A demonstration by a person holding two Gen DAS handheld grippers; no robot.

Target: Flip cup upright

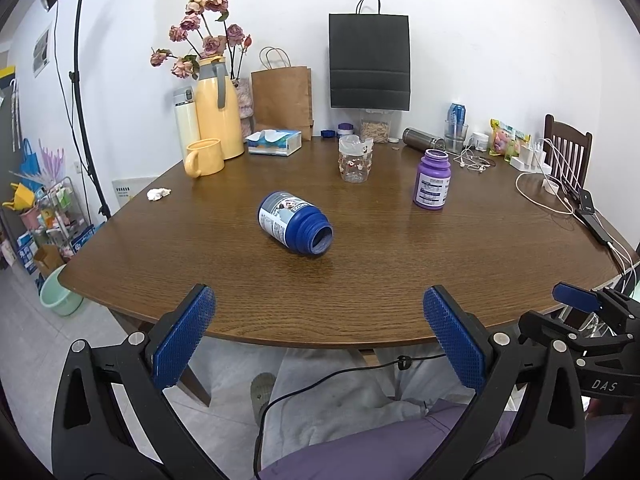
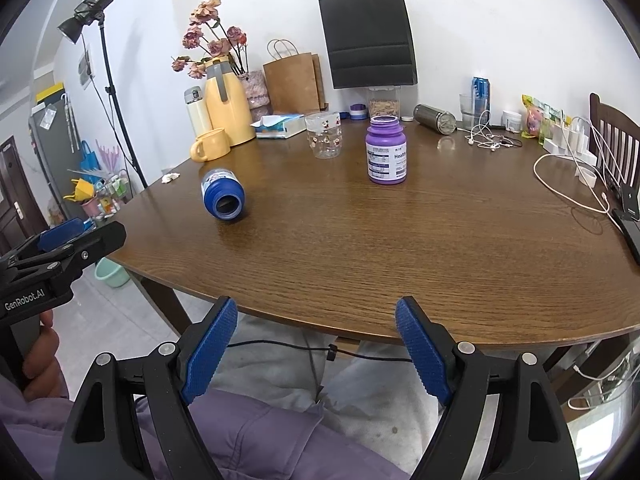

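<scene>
The blue bottle-shaped cup lies on its side near the middle of the wooden desk, its open mouth facing the near edge. The purple supplement bottle stands upright, well apart to the right of the cup. A clear patterned glass stands upright behind both.

The left hand-held gripper hovers off the near desk edge, released, its blue pads spread wide and holding nothing. The right hand-held gripper hovers beside it at the same edge, likewise released and empty. Neither touches the cup. A yellow mug and a yellow thermos jug stand at the far left.
</scene>
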